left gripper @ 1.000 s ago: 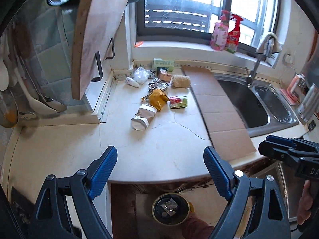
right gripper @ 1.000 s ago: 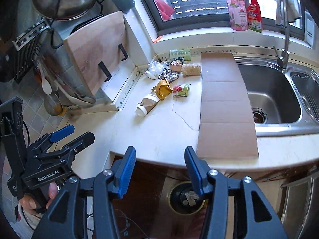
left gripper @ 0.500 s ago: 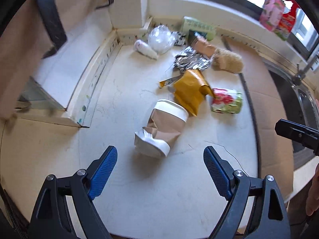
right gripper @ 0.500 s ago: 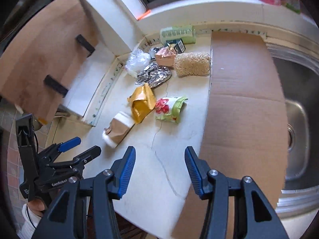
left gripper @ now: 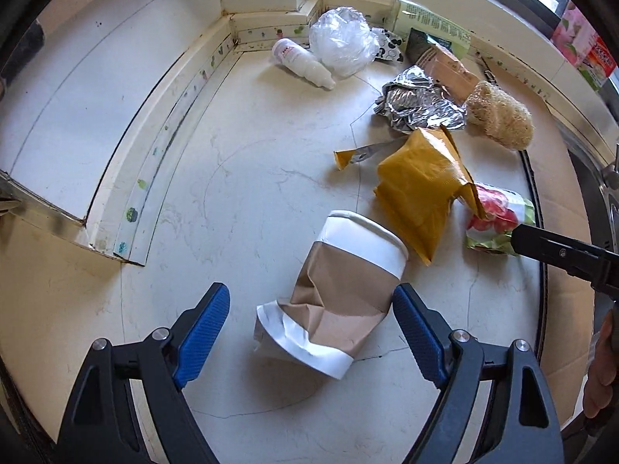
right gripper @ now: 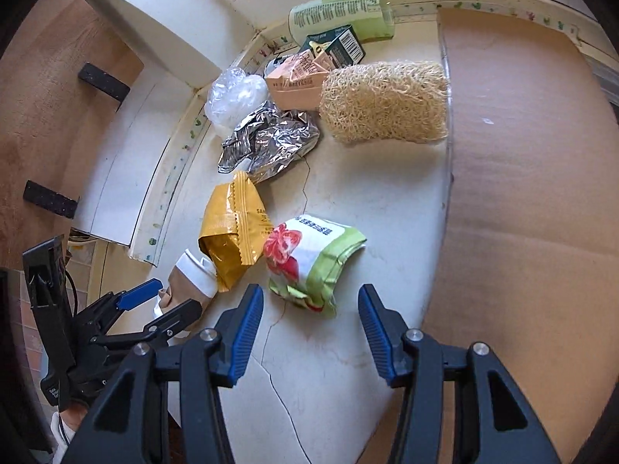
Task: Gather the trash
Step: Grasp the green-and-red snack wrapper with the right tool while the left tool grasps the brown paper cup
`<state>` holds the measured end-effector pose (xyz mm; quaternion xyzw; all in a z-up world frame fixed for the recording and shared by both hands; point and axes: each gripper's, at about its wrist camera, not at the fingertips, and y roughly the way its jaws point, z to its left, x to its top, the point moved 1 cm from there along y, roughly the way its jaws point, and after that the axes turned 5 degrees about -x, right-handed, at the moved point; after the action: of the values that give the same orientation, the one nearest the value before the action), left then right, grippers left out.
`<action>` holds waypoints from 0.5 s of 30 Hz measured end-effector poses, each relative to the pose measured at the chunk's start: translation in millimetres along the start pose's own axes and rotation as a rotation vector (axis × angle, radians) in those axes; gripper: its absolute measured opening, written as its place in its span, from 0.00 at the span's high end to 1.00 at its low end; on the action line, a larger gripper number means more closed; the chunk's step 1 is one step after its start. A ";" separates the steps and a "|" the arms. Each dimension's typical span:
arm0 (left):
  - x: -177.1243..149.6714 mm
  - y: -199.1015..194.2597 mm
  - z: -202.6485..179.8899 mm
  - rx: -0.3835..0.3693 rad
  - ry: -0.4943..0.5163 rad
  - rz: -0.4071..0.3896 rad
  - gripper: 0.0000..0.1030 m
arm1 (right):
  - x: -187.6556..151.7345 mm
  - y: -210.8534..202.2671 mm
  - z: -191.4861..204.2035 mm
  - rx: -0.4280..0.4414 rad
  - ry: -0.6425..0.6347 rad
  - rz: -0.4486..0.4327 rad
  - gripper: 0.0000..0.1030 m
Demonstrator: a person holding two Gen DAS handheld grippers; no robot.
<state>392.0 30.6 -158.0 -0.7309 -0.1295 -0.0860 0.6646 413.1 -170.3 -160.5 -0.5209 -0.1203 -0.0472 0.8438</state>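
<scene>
A crushed brown-and-white paper cup [left gripper: 340,290] lies on its side on the cream countertop [left gripper: 251,178]. My left gripper [left gripper: 309,294] points down over the cup, which lies between its closing jaws; the pads are not pressing on it. A green-and-red snack packet [right gripper: 309,255] lies just ahead of my right gripper [right gripper: 309,294], which is open and holds nothing. A yellow packet [right gripper: 232,232] sits between the cup and the snack packet. Behind them are crumpled foil [right gripper: 271,139], a clear plastic bag [right gripper: 236,92] and a small white bottle [left gripper: 301,62].
A loofah [right gripper: 387,100], a pink carton [right gripper: 298,81] and a green tube [right gripper: 340,15] lie near the back wall. A cardboard sheet [right gripper: 522,154] covers the counter to the right. A raised white ledge [left gripper: 116,116] borders the left side.
Both grippers have come down and forward from the counter's front edge to just over the trash. The cup now lies between the left jaws, and the snack packet is just ahead of the right ones.
</scene>
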 end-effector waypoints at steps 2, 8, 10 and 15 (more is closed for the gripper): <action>1.6 4.1 2.8 -0.001 -0.012 0.011 0.21 | 2.2 3.1 1.2 0.012 -0.010 0.003 0.53; 8.0 16.4 5.0 -0.019 -0.038 0.033 0.21 | 7.3 8.8 4.9 0.043 -0.030 0.008 0.67; 9.3 18.4 1.4 -0.012 -0.027 0.028 0.21 | 8.7 11.5 4.4 0.054 -0.030 0.011 0.78; 9.8 17.7 -8.1 0.009 -0.020 0.011 0.33 | 8.9 12.5 4.3 0.074 -0.042 0.011 0.84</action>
<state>407.1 21.8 -171.1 -0.7293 -0.1323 -0.0745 0.6672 423.6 -160.4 -167.3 -0.4909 -0.1367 -0.0272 0.8600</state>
